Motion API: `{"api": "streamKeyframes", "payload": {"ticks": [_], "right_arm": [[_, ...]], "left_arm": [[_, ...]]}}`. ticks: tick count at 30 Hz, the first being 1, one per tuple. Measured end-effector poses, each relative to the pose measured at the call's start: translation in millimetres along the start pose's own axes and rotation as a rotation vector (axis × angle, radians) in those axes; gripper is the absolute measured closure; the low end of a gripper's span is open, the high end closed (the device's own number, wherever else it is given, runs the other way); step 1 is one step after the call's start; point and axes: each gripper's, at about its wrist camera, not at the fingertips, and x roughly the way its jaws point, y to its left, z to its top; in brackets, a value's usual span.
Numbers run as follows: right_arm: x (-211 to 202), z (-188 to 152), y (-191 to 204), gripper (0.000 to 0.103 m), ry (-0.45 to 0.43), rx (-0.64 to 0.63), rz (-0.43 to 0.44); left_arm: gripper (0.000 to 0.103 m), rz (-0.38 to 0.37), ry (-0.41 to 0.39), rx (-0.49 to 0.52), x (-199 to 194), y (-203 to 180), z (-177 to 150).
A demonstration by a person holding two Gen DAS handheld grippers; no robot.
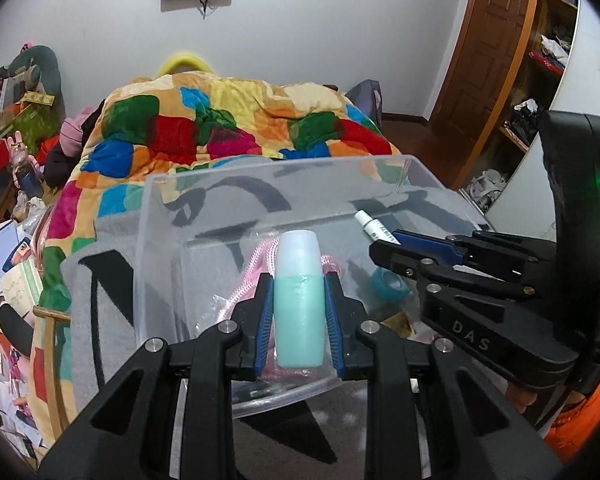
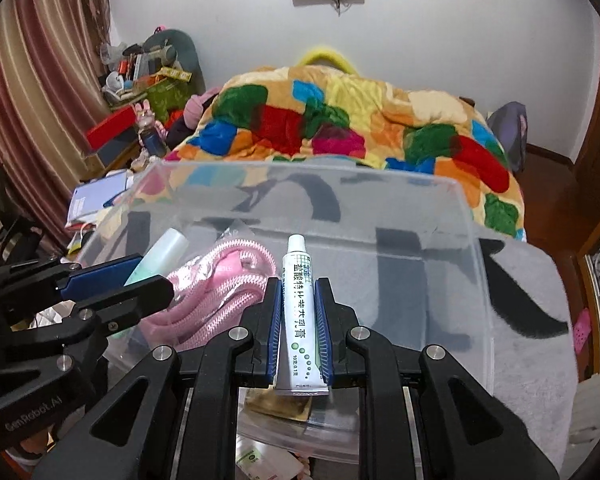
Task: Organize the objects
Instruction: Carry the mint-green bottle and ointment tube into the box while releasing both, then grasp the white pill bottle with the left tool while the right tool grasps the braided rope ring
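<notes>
Bottle (image 1: 299,296), teal with pale cap, clamped upright between left gripper (image 1: 299,300) pads, held over clear plastic bin (image 1: 160,240). Ointment tube (image 2: 300,312) pinched likewise by right gripper (image 2: 300,316), above same bin. Both grippers point forward, side by side. Pink mesh pouch (image 2: 224,292) lies inside bin.

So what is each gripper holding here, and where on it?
The left gripper clamps the teal bottle on the sides of its body, cap forward. The right gripper clamps the white ointment tube on its lower body.
</notes>
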Motion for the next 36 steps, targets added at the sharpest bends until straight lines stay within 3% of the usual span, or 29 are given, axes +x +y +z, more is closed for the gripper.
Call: {"api": "streamKeyframes", "payload": {"ticks": [10, 13, 15, 23, 30, 36], "right_arm": [[-23.3, -5.3, 5.6, 0.082, -0.018, -0.057, -0.003], [-44.1, -10.2, 4.2, 0.075, -0.059, -0.075, -0.012], [-55.5, -12.6, 2.2, 0.071, -0.082, -0.081, -0.018], [-93.2, -37.2, -14.8, 0.054, -0.132, -0.073, -0.041], [-83.6, -75.5, -33.1, 0.052, -0.057, -0.05, -0.062], [-45.6, -98.5, -45.3, 0.056, 0.055, -0.005, -0.044]], "left_arm": [[0.076, 0.012, -0.033, 0.022, -17.4, -8.9, 0.8], [0.065, 0.018, -0.061, 0.029, -29.0, -12.0, 2.6], [0.05, 0.024, -0.086, 0.03, -38.7, -14.9, 1.5], [0.032, 0.031, -0.112, 0.054, -59.8, -28.7, -14.3], [0.031, -0.019, -0.06, 0.069, -56.0, -40.7, -42.2], [0.031, -0.059, 0.034, 0.093, -28.1, -57.8, -62.5]]}}
